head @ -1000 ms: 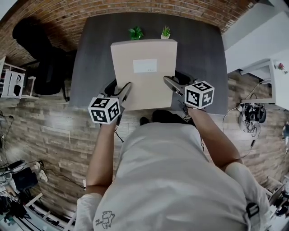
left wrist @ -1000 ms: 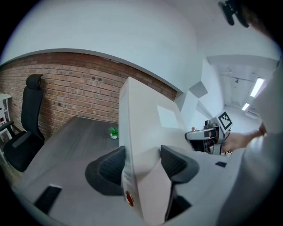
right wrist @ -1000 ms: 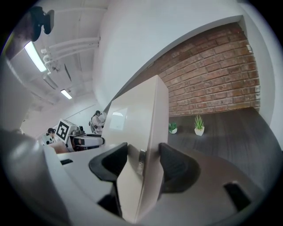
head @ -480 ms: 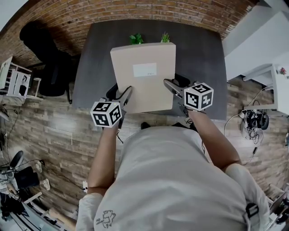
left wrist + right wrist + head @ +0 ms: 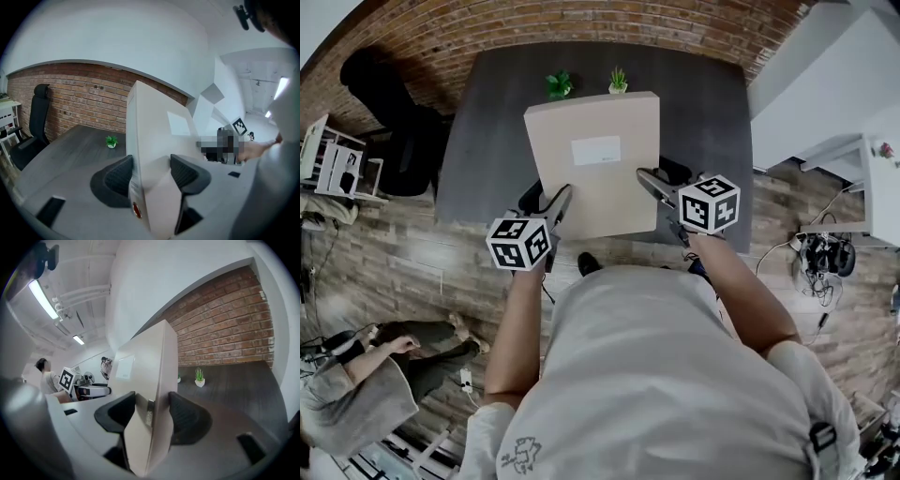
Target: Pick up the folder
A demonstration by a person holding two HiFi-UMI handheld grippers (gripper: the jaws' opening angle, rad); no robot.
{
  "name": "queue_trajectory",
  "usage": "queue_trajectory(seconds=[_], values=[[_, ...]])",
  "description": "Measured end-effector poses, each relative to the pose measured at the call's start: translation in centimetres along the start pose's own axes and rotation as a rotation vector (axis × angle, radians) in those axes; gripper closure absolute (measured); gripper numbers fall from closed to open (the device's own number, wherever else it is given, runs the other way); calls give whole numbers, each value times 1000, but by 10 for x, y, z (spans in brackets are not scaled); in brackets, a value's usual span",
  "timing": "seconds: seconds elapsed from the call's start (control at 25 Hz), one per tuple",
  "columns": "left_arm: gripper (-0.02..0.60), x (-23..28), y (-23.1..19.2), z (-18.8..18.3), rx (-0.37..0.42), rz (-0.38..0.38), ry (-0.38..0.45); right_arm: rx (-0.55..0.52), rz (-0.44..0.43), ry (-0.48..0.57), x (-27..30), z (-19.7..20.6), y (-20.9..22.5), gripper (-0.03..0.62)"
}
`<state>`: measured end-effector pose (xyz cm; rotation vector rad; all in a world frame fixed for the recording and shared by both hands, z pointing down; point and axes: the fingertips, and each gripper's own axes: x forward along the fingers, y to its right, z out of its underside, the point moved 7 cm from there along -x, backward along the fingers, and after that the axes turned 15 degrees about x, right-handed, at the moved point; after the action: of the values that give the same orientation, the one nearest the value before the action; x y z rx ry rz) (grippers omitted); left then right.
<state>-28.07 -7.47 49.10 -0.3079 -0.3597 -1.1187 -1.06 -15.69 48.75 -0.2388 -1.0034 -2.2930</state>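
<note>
The folder [image 5: 592, 164] is up in the air over the near half of the dark grey table [image 5: 487, 141]. It is held at its two near corners. Its long side runs straight away from the person, toward the far edge of the table. A leafy plant [image 5: 558, 84] and a spiky plant [image 5: 619, 81] sit in small pots there. The folder is tipped, with its far end higher than its near end. So its wide face looks up and back at the person. From the head view, its far end stops just short of the two plants.

The folder is pale tan and plain. It is shaped like a flat box and is quite thick. A white label [image 5: 596, 150] sits on the wide face, a bit past the middle toward the far end. The thin left side has a small red dot [image 5: 136, 209] low down, close to the near corner.

The left gripper [image 5: 548, 202] is closed on the near left corner. In the left gripper view its black pads [image 5: 117, 176] press on the folder, one from each side. The right gripper [image 5: 654, 181] grips the near right corner the same way. In the right gripper view its pads [image 5: 185, 418] squeeze the folder between them.

A black chair [image 5: 380, 103] stands by the left side of the table. A brick wall [image 5: 581, 23] rises behind the table's far edge.
</note>
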Motion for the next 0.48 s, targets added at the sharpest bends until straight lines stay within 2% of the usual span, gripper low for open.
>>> queue_trajectory(seconds=[0.2,0.48], values=[[311,7,52,3,-2,-25,-6,0,-19,-12,-40,8,27,362],[310,-2,108,12,-28,-69,-10,-2,-50,-42,-82,21,43,362]])
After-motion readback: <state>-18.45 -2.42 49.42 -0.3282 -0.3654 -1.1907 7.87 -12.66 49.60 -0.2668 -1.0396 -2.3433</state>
